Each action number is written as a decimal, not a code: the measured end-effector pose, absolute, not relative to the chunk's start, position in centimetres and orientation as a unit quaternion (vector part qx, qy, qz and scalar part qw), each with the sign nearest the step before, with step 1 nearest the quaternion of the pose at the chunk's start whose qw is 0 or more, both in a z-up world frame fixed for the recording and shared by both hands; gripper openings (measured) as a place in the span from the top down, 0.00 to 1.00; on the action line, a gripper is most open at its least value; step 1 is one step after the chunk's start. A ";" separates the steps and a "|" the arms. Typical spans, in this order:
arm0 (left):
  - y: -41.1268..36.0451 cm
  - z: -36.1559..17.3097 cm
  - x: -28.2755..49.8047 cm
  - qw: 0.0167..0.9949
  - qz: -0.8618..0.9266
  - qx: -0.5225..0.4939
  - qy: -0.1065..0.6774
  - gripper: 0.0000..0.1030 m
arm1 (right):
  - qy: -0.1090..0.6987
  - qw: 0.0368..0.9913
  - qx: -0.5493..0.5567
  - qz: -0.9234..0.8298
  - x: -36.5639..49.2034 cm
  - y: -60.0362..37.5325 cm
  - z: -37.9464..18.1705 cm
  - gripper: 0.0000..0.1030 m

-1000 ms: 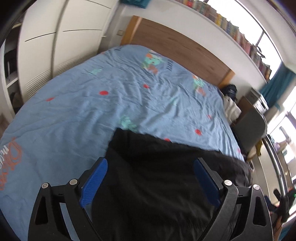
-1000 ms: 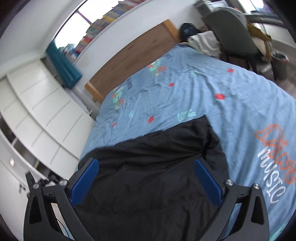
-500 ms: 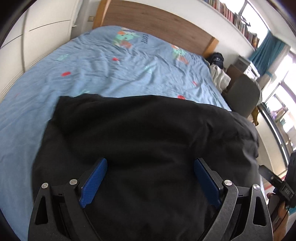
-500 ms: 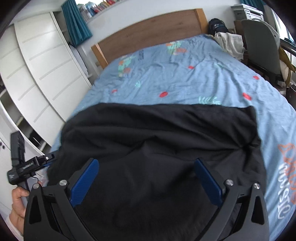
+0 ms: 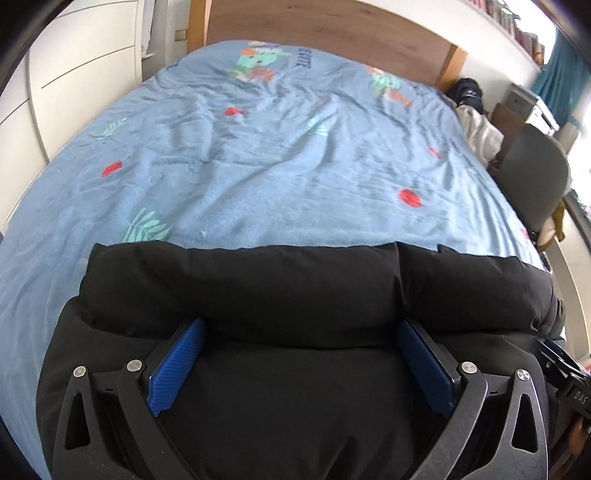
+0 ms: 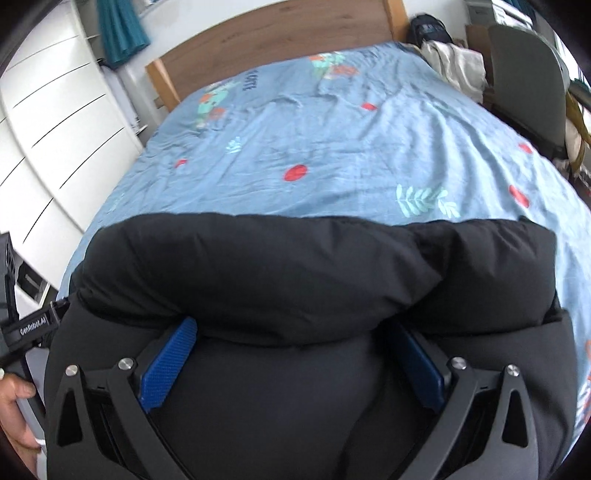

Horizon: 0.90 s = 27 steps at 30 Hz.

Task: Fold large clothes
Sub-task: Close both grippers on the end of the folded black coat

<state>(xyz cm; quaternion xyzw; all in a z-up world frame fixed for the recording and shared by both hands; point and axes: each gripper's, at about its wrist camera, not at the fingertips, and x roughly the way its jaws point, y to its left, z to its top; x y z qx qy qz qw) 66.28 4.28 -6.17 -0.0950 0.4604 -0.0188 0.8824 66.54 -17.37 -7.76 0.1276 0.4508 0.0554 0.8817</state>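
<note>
Bed (image 5: 258,155) with blue printed sheet, black garment (image 5: 295,295) on it

Both wrists close, down onto bed (image 5: 295,166)

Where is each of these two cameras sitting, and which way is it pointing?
Left wrist view: rides the left gripper, looking down along its open blue fingers over the black padded jacket on the blue bedsheet toward the headboard.
Right wrist view: rides the right gripper, same heading; a hand holding the other gripper shows at the left edge.
Shared: jacket, bedsheet, headboard, grey chair.
</note>
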 end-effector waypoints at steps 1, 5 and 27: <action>4.2 -6.4 66.8 0.881 -0.016 -0.093 0.463 0.00 | 0.453 0.880 0.134 0.053 67.2 -17.8 -8.1 0.00; 4.0 -7.3 68.1 0.879 -0.012 -0.087 0.469 0.00 | 0.461 0.873 0.152 0.046 68.9 -19.1 -9.5 0.00; 3.9 -2.8 57.7 0.921 -0.001 -0.010 0.389 0.01 | 0.437 0.887 0.135 0.056 59.7 -21.7 -5.5 0.00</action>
